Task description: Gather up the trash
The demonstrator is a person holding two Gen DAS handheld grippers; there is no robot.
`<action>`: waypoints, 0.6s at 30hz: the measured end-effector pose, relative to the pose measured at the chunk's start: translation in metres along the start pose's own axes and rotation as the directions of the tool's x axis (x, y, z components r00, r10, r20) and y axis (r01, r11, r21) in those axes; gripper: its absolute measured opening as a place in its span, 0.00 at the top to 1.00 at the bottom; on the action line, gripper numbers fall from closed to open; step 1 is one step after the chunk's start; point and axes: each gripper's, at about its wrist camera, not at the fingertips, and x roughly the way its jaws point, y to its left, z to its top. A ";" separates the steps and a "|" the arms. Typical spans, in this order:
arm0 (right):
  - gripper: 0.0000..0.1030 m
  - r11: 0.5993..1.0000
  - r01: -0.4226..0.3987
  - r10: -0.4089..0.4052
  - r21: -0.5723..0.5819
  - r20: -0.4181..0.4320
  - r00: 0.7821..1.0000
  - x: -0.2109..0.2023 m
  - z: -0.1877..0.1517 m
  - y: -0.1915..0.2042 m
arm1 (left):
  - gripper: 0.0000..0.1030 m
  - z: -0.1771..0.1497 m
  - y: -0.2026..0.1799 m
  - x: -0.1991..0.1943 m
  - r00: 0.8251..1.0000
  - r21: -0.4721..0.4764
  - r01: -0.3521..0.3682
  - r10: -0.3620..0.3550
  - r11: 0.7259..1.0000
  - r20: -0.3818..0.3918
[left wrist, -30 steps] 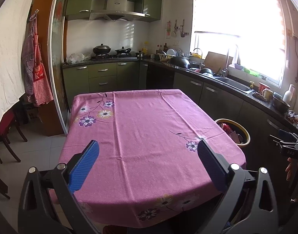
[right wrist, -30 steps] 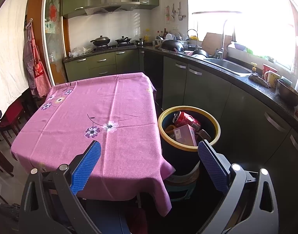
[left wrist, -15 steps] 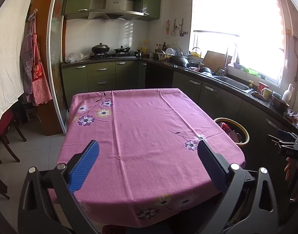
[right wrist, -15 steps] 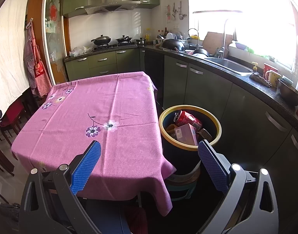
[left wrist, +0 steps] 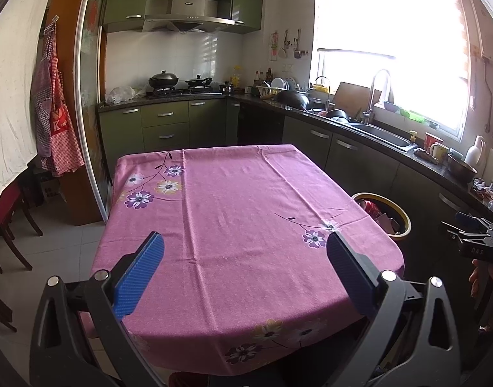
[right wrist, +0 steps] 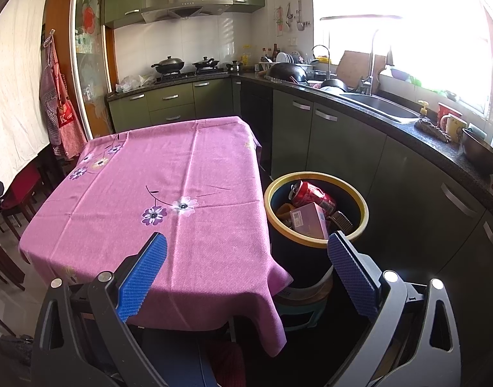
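Observation:
A dark trash bin with a yellow rim (right wrist: 314,175) (left wrist: 404,216) stands on the floor right of the table. Inside lie a red soda can (right wrist: 314,195), a pink box (right wrist: 309,219) and other scraps. The table (left wrist: 240,213) (right wrist: 169,177) carries a bare pink flowered cloth. My left gripper (left wrist: 245,253) is open above the table's near edge, holding nothing. My right gripper (right wrist: 246,253) is open too, hovering over the table's right corner, its right finger just in front of the bin. The right gripper's body shows at the right edge of the left wrist view (left wrist: 475,242), held by a hand.
Green cabinets and a dark counter (right wrist: 407,129) with sink, pots and mugs run along the back and right. A narrow floor gap separates table and cabinets. Red chairs (left wrist: 4,213) stand at the left, aprons (left wrist: 53,122) hang by a door frame.
Both views have crept slightly back and up, so table and bin sit a little lower and nearer. Both grippers stay open and empty.

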 end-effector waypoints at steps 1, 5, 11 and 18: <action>0.05 1.000 0.000 0.000 0.000 0.000 1.000 0.000 0.000 0.000 | 0.07 0.000 -0.001 0.000 1.000 0.002 0.000 0.000 1.000 0.000; 0.05 1.000 -0.001 0.001 0.001 0.000 1.000 0.000 0.000 0.000 | 0.07 0.000 -0.001 0.000 1.000 0.000 -0.001 0.001 1.000 -0.002; 0.05 1.000 0.000 0.000 0.000 0.000 1.000 0.000 0.000 0.000 | 0.07 0.002 -0.001 -0.001 1.000 0.004 0.000 0.000 1.000 -0.001; 0.05 1.000 -0.001 0.001 -0.001 -0.003 1.000 0.002 0.000 0.001 | 0.07 0.002 -0.001 -0.001 1.000 0.002 0.003 -0.003 1.000 -0.002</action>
